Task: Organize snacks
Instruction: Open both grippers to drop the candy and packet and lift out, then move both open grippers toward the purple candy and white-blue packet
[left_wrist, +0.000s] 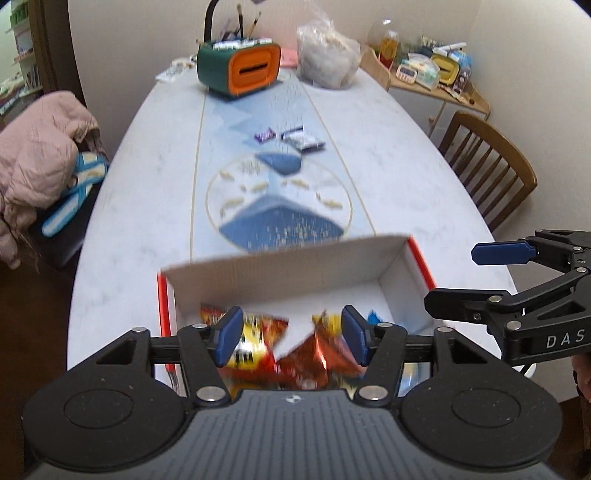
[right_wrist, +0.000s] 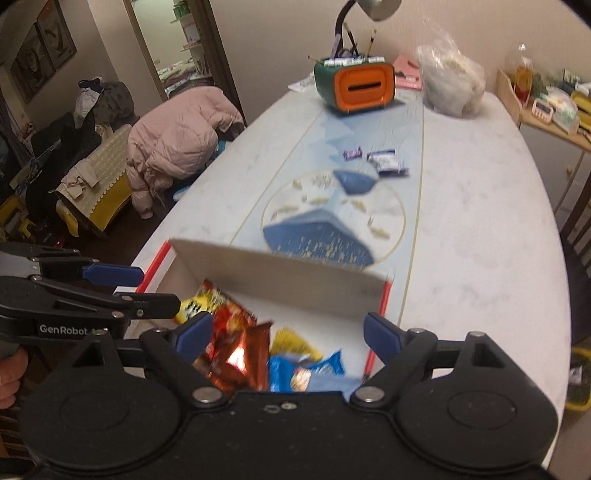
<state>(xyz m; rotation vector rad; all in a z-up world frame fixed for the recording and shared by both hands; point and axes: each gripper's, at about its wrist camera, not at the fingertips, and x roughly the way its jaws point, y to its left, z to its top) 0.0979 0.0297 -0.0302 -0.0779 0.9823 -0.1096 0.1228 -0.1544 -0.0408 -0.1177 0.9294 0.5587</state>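
A white cardboard box (left_wrist: 280, 266) with red edges sits near the table's front edge, also seen as the box (right_wrist: 295, 280) in the right wrist view. Inside lie red and yellow snack bags (left_wrist: 295, 347) and blue bags (right_wrist: 306, 369). My left gripper (left_wrist: 290, 338) hangs above the box, jaws apart with nothing pressed between the pads. My right gripper (right_wrist: 288, 338) is wide open above the box, empty. Further up the table lie a purple snack (left_wrist: 265, 134) and a dark blue-white packet (left_wrist: 303, 139). The right gripper (left_wrist: 480, 275) shows from the side in the left view, the left gripper (right_wrist: 147, 288) in the right view.
A green and orange holder with brushes (left_wrist: 238, 68) and a clear plastic bag (left_wrist: 327, 55) stand at the table's far end. A wooden chair (left_wrist: 487, 162) is at the right, a pink jacket (left_wrist: 40, 144) on a seat at the left. A cluttered side shelf (left_wrist: 436, 74) stands far right.
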